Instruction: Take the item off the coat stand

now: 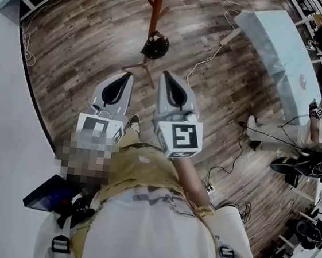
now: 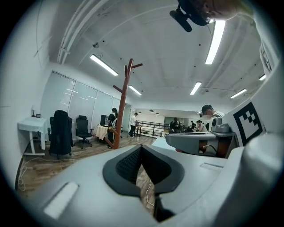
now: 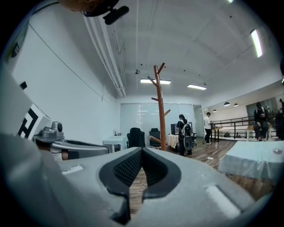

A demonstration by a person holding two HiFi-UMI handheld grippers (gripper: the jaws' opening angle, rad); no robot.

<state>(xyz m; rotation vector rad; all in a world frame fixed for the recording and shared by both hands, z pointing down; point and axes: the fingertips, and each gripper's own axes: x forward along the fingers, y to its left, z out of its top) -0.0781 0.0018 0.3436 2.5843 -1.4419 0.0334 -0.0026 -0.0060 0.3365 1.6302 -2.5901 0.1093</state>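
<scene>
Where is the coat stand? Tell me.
Top centre of the head view: the coat stand rises from the wood floor, left of the pale table.

We note a dark wood-plank floor point(image 1: 88, 59) with white cables point(image 1: 205, 56) trailing across it. White walls point(image 3: 80, 88) enclose the room, and strip lights point(image 2: 104, 65) line the ceiling. Far left stand a white desk point(image 2: 31, 128) and black office chairs point(image 2: 61, 133). To the right is a pale-covered table point(image 1: 280, 46).

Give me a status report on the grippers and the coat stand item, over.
Left gripper shut, empty. Right gripper shut, empty. Dark item hangs on coat stand ahead, untouched. Nothing in between.
</scene>
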